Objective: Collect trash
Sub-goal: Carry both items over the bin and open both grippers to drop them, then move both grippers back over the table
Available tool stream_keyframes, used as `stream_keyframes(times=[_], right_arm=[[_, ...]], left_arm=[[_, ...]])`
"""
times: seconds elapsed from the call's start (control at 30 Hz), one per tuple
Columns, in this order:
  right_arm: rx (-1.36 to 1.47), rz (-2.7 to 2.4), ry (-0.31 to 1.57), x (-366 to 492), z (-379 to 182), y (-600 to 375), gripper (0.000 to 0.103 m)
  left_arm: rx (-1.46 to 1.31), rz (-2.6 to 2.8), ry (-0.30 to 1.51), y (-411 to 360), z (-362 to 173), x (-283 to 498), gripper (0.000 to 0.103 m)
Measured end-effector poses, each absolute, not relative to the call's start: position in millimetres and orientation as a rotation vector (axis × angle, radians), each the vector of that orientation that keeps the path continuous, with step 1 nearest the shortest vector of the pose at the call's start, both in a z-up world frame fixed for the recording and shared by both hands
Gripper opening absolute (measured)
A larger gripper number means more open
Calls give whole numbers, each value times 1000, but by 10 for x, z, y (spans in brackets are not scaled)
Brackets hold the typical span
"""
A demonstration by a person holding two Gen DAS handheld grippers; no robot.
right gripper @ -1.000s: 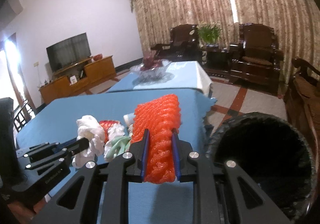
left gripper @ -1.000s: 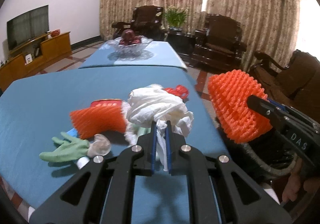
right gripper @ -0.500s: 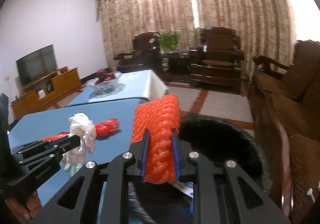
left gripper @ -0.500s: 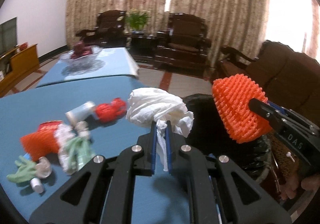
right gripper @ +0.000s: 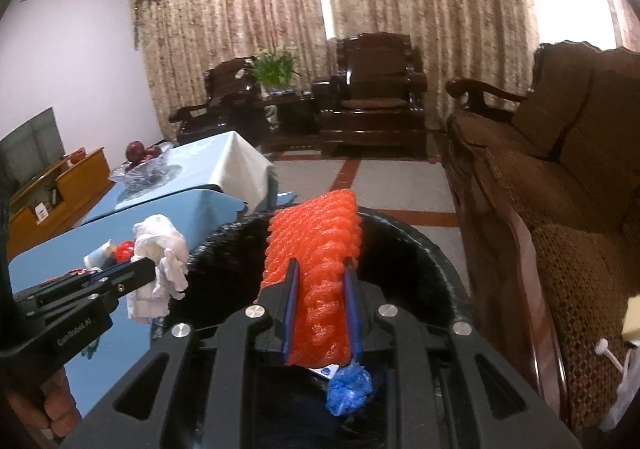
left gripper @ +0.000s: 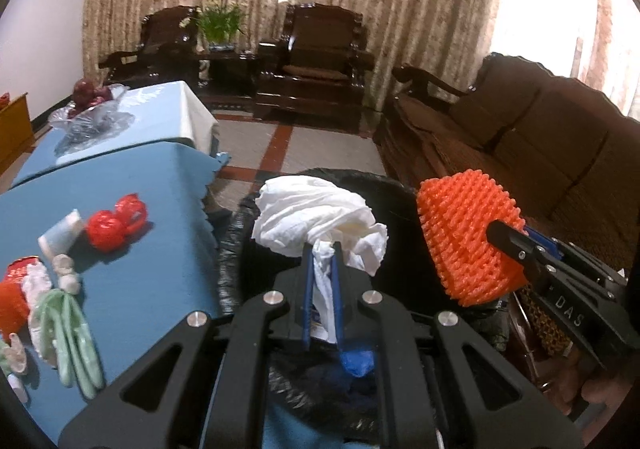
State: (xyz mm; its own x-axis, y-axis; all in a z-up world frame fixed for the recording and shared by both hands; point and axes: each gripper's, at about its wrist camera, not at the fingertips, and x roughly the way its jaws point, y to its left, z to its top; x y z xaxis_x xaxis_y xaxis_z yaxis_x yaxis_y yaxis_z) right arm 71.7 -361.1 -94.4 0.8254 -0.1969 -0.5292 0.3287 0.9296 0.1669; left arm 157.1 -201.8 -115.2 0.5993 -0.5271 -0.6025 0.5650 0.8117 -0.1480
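Observation:
My left gripper is shut on a crumpled white tissue and holds it over the black-lined trash bin. To its right, my right gripper is shut on an orange foam fruit net, also above the bin. In the left wrist view the net hangs at the right. A blue crumpled scrap lies inside the bin. On the blue table remain red wrappers, a small white bottle, a green glove and another orange net.
A second blue table holds a glass fruit bowl. Dark wooden armchairs and a potted plant stand before the curtains. A brown sofa runs along the right. Tiled floor lies between the tables and the sofa.
Both grippers swung right, off the blue table and over the bin, carrying the tissue and the orange net. The table trash now sits at the left edge.

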Motion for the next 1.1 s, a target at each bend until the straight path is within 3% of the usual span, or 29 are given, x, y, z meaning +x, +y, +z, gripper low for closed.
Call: stream_keyframes(times=[0.2,0.33,0.4,0.5,0.57,0.67,0.77,1.1], right_arm=[[268,-312,557,697,-1070,-3671,23],[271,-334,568,695,-1102,-3700,29],[271,-339,574,698,-1112,-3712,35],[265,-349,572,696,-1123,-3700,56],[254,-374,562,677,-1116,-3675,85],[239,-409,548,668,-1083,-3629,97],[240,-405,546,676,-1062,-3602,97],[230,-256,510,868,-866,-3000,97]], left_arm=[[73,-662,717,-2139,-1266,1635,10],[56,-666,734,-2101,-1291,1667,36],[52,-662,728,-2057,-1276,1656,43],[41,-649,722,-1981,-1249,1668,49],[35,-635,716,-1917,-1234,1673,54],[34,-589,686,-1749,-1177,1683,67],[30,-521,649,-1518,-1125,1699,81],[31,-289,565,-530,-959,1620,86]])
